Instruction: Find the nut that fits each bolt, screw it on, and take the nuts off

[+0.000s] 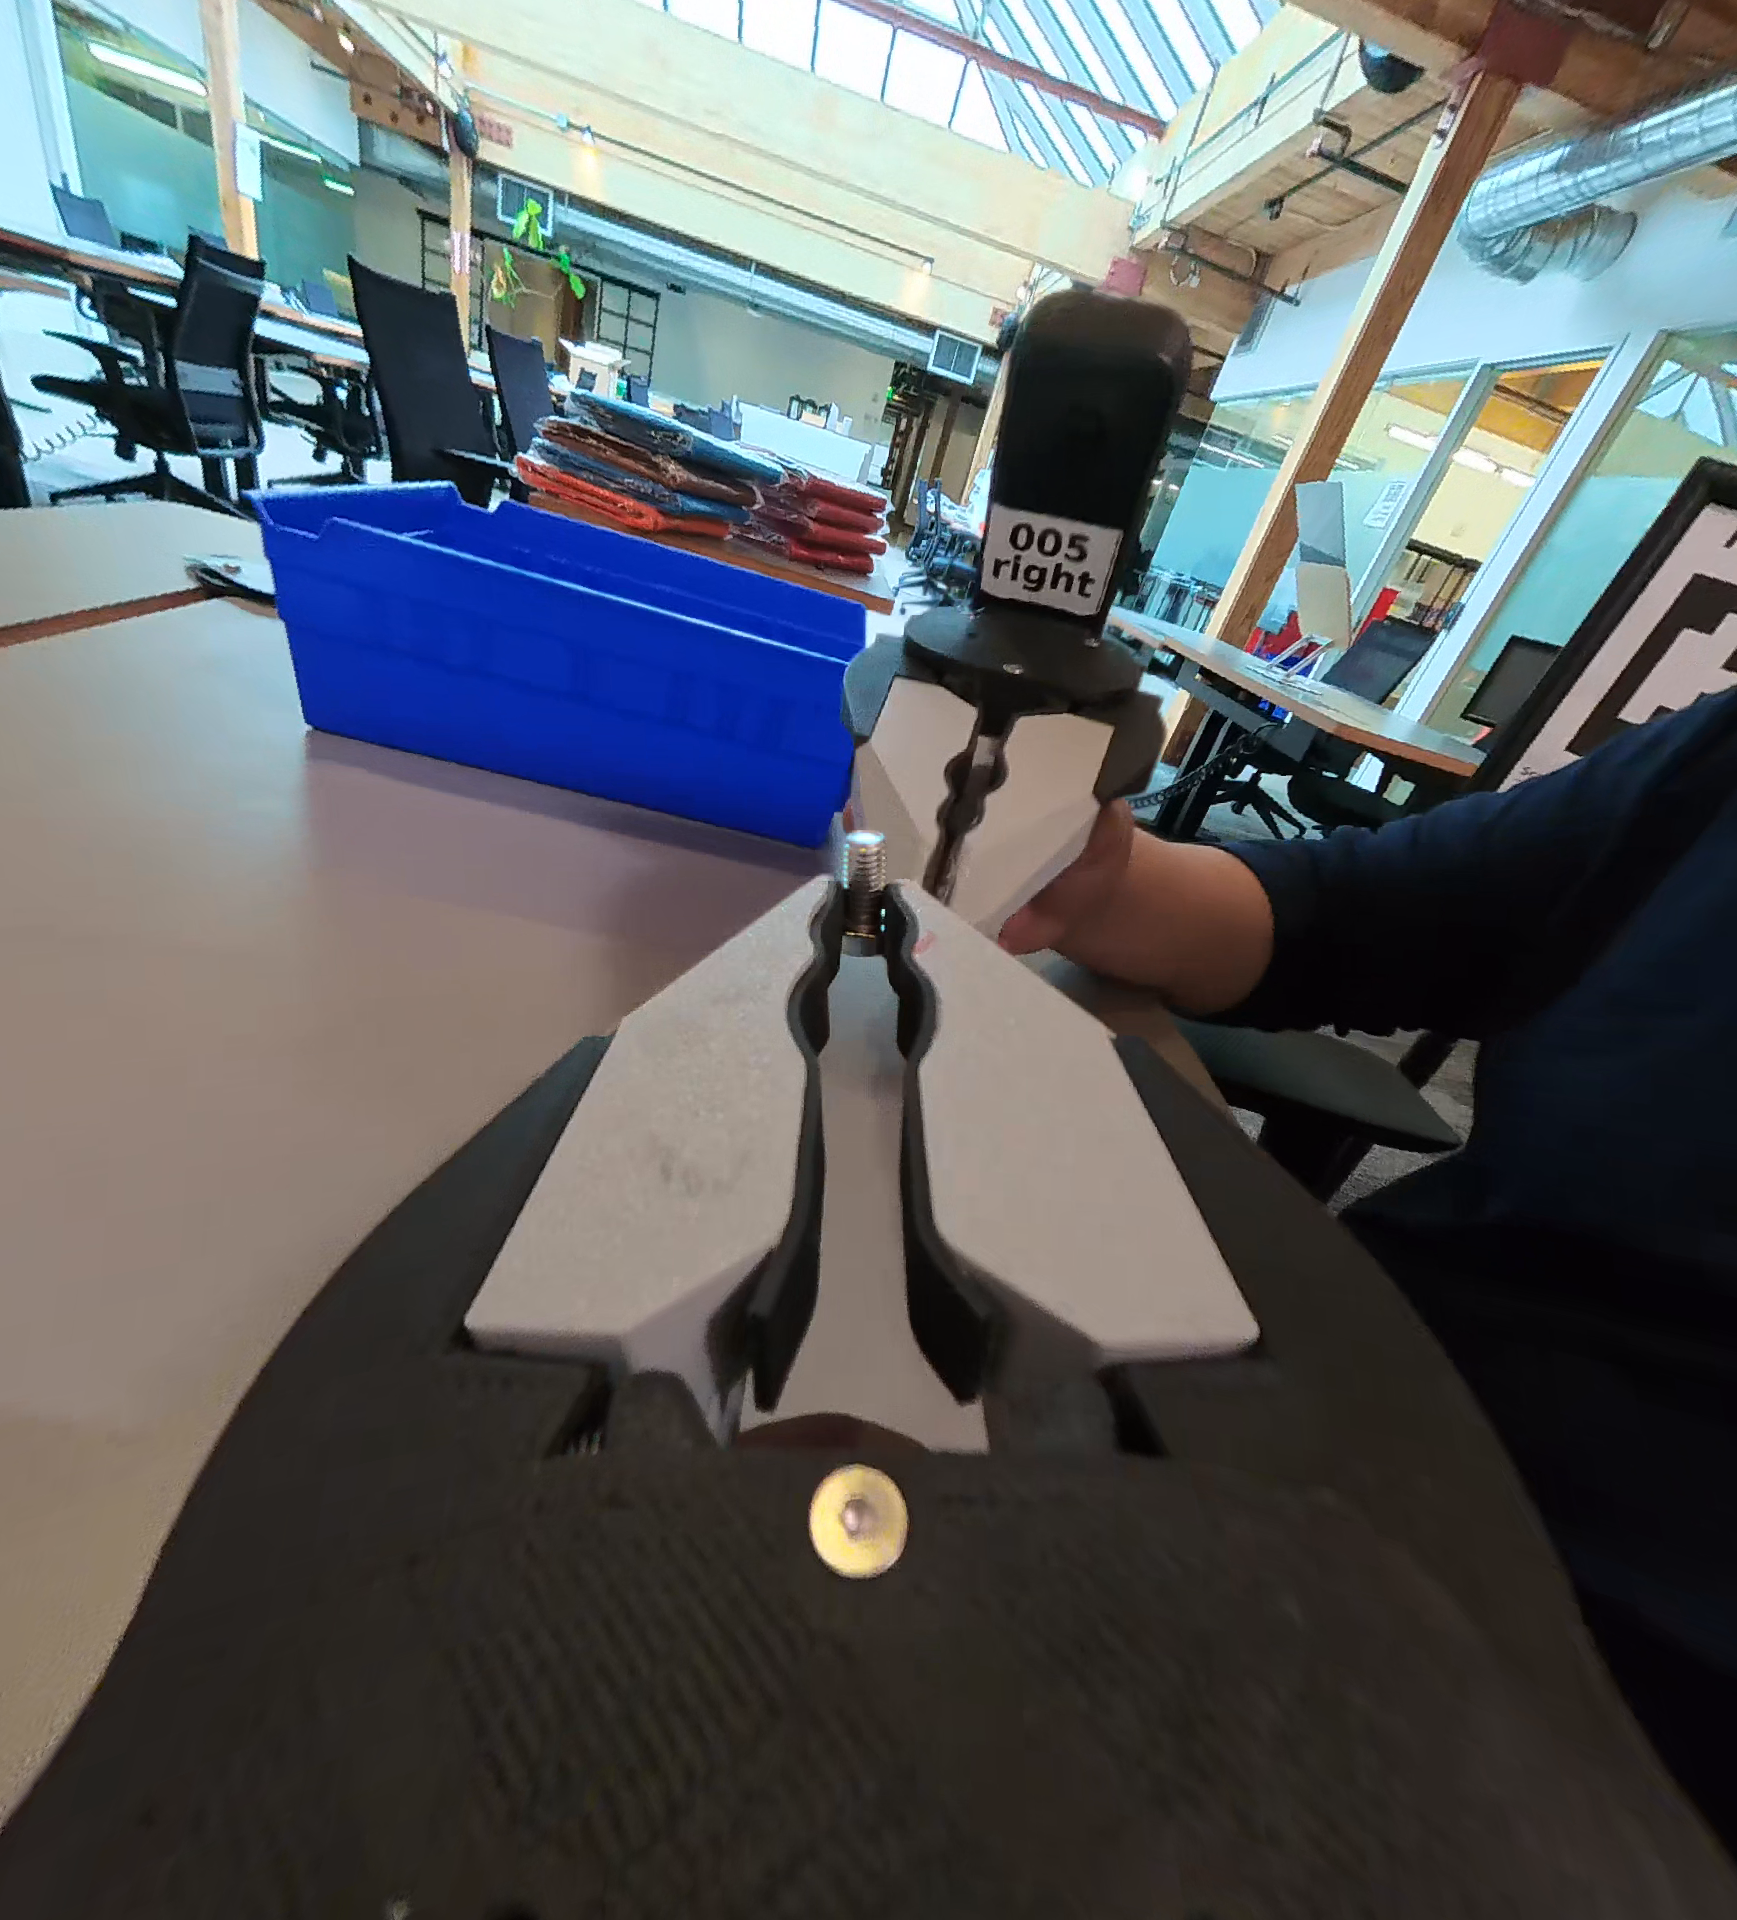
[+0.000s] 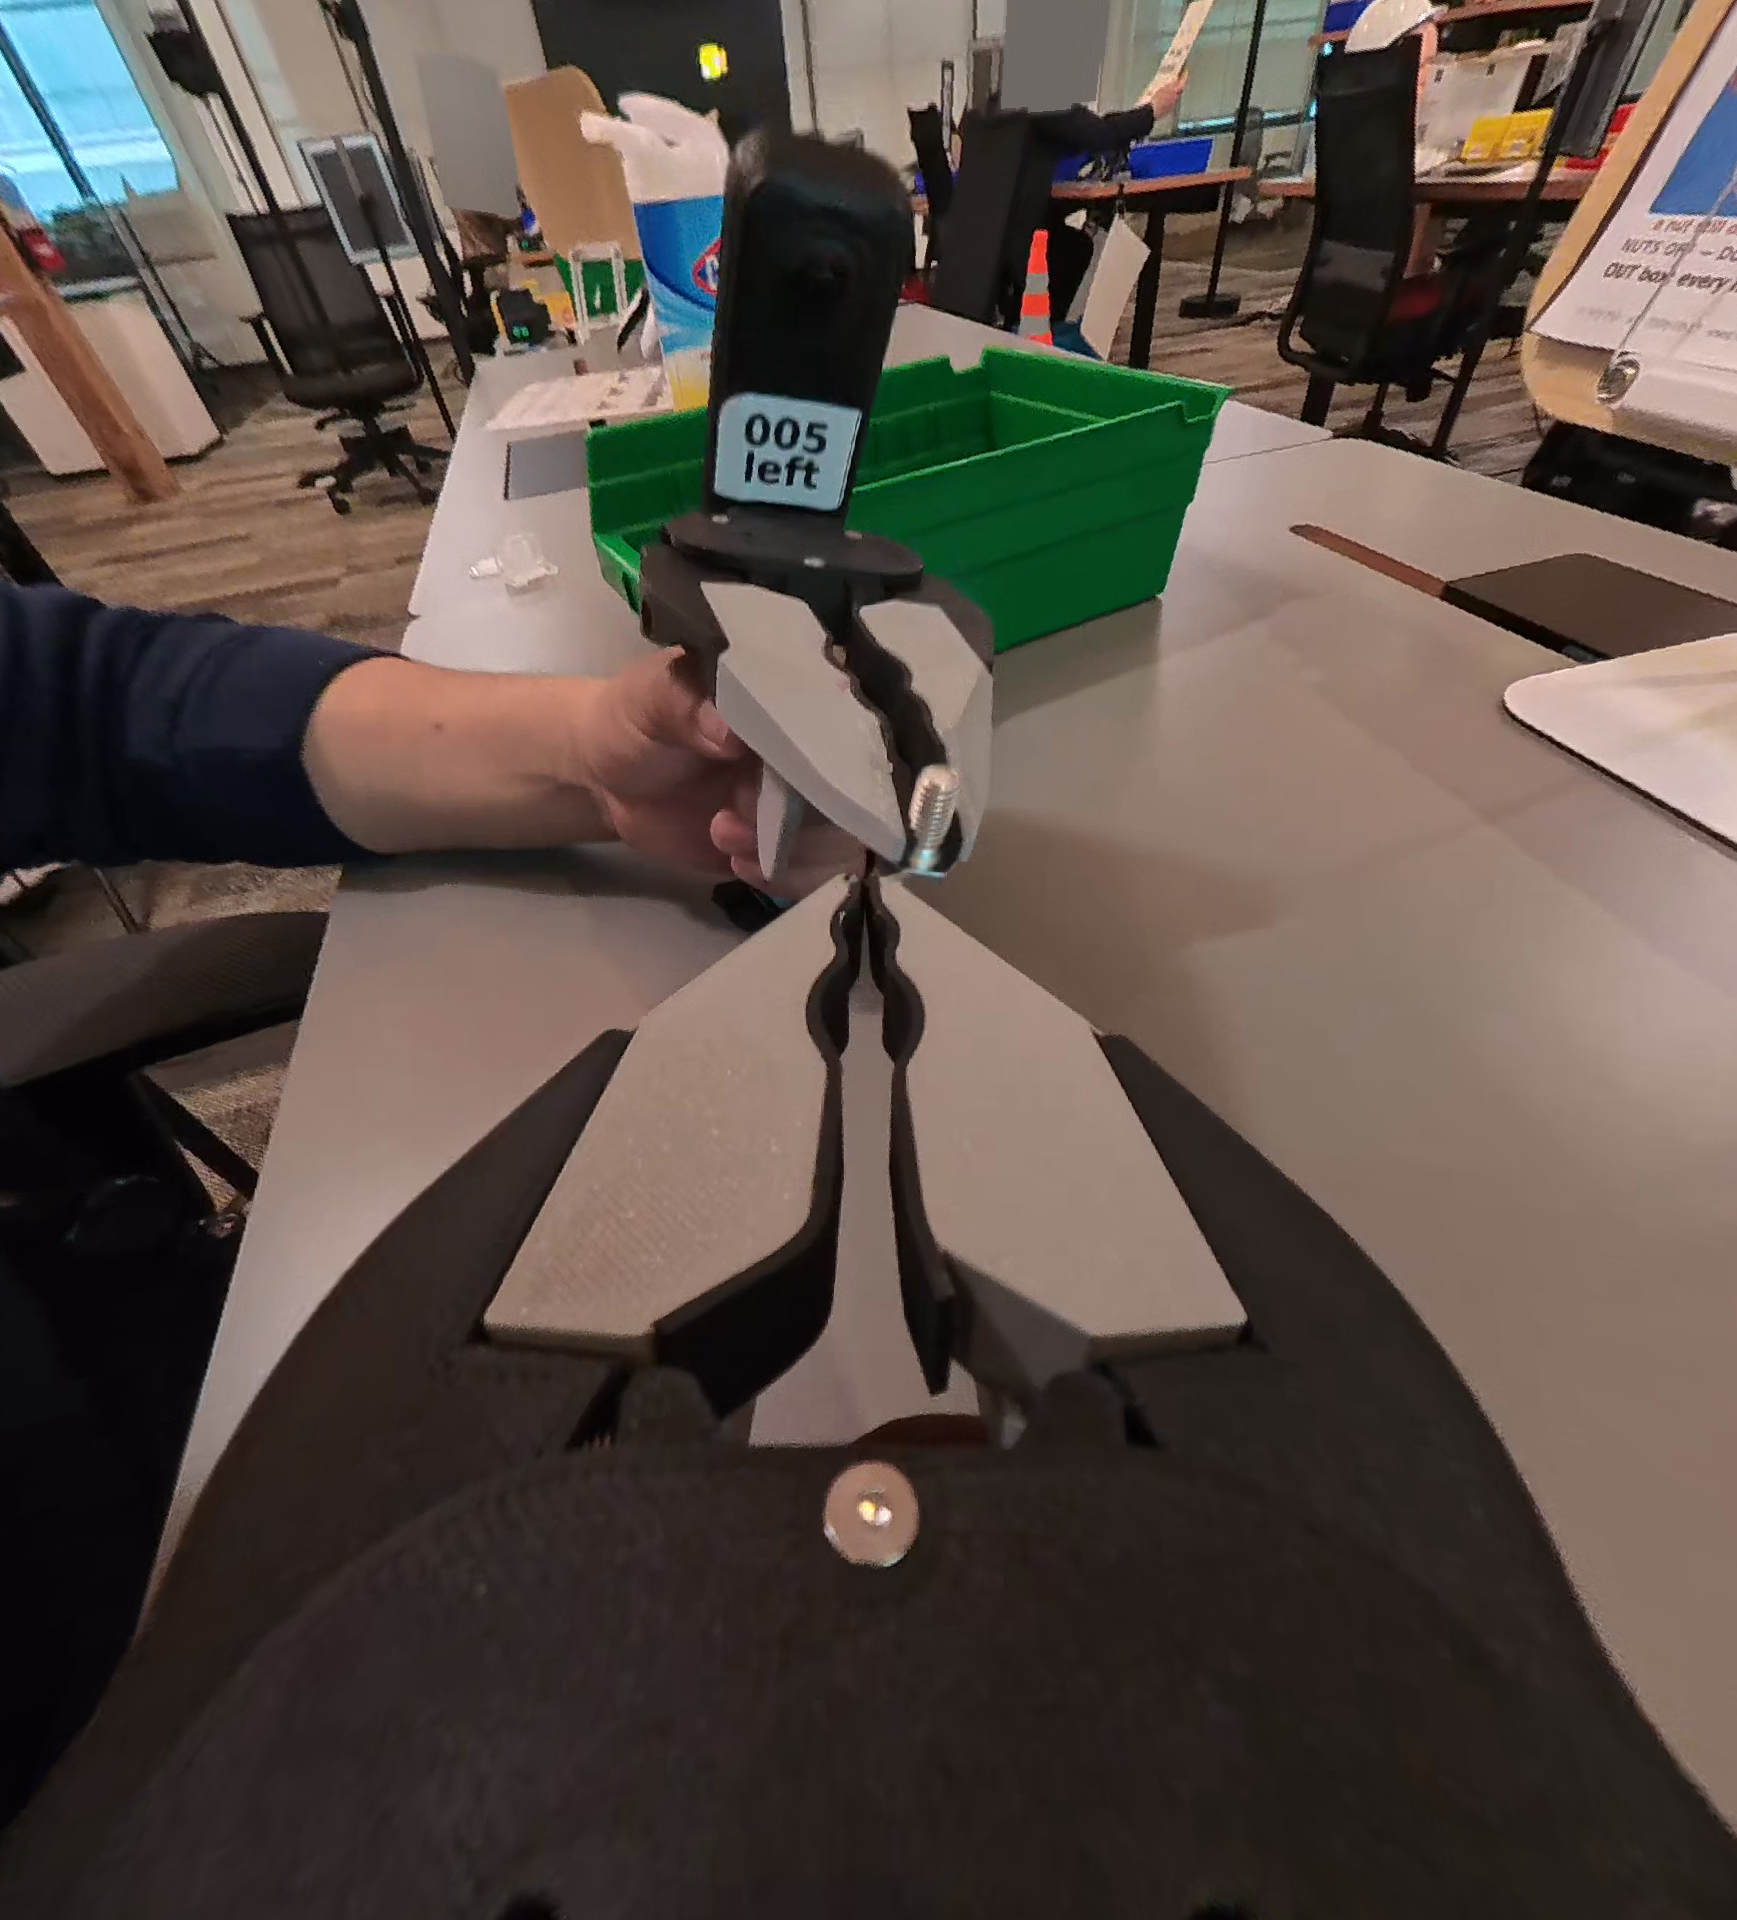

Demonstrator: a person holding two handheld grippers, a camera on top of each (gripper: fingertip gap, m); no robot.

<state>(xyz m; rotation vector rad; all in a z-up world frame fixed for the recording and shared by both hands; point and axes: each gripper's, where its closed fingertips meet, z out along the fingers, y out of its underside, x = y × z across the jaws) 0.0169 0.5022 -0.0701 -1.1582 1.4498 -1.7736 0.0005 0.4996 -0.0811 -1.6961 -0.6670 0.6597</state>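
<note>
One bolt (image 1: pixel 862 894) stands upright, thread up, clamped near its head in the left hand-held gripper (image 1: pixel 862 914); the right hand-held gripper (image 1: pixel 947 873) hangs just beyond, tips down. From the right wrist view, that bolt (image 2: pixel 931 816) lies just ahead; this gripper (image 2: pixel 864 894) is pinched together, seemingly empty. No nut shows.

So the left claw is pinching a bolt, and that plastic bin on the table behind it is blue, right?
Not quite. The left gripper does pinch the bolt, but the bin behind it in the right wrist view is green. The blue bin sits behind the right gripper, in the left wrist view.
</note>
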